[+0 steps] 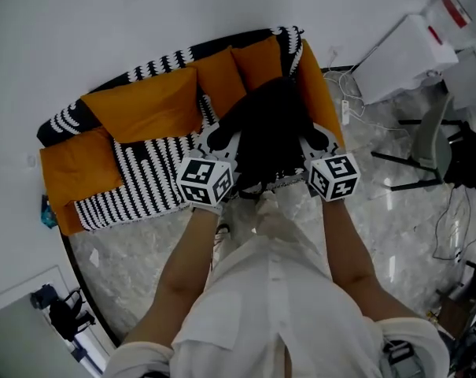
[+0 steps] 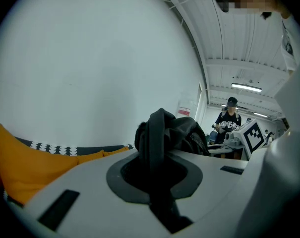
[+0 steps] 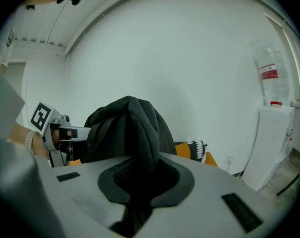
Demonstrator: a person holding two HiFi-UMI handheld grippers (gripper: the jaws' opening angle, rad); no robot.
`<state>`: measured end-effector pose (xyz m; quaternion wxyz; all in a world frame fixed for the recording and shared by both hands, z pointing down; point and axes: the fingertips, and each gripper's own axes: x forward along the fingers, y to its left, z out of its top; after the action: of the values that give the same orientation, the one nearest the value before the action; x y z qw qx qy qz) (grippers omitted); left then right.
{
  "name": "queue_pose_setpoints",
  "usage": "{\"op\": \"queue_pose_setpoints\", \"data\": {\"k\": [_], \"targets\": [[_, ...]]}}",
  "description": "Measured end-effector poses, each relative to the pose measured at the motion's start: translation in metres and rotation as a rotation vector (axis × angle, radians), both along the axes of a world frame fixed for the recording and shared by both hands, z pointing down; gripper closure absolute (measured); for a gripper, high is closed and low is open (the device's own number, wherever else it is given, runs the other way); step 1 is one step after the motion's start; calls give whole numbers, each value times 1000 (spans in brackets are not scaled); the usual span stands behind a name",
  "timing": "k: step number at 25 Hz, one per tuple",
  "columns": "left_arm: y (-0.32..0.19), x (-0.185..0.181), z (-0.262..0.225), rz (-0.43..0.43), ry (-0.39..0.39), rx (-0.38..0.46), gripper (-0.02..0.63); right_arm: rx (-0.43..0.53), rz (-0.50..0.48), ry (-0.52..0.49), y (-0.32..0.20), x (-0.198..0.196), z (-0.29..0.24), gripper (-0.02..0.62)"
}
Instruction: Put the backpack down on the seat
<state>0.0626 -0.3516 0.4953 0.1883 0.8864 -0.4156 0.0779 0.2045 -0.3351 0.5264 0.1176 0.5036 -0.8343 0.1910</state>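
A plain white wall [image 1: 104,22] meets a pale, marble-patterned floor [image 1: 127,266]. At the right of the head view stands a white water dispenser [image 1: 407,57] with a clear bottle [image 1: 458,6] on top that carries a red label. Near its foot a white power strip [image 1: 345,110] lies on the floor with a thin white cable [image 1: 346,81] running from it. Further right is a grey chair [image 1: 426,144] on black legs, and dark cables [image 1: 450,219] trail across the floor beside it. A small blue thing [image 1: 47,211] lies on the floor at the far left. In the left gripper view a person [image 2: 231,120] in a dark printed shirt stands far back under a ceiling light [image 2: 246,87], near a red-and-white sign [image 2: 185,110] on the wall.
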Motion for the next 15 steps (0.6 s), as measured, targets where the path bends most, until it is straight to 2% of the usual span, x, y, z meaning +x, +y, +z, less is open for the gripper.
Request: {"op": "queue_pose_setpoints", "data": {"k": [15], "targets": [[-31,6,74,13,-41,-113,552,-153,18,9,-30,6,79,548]]}}
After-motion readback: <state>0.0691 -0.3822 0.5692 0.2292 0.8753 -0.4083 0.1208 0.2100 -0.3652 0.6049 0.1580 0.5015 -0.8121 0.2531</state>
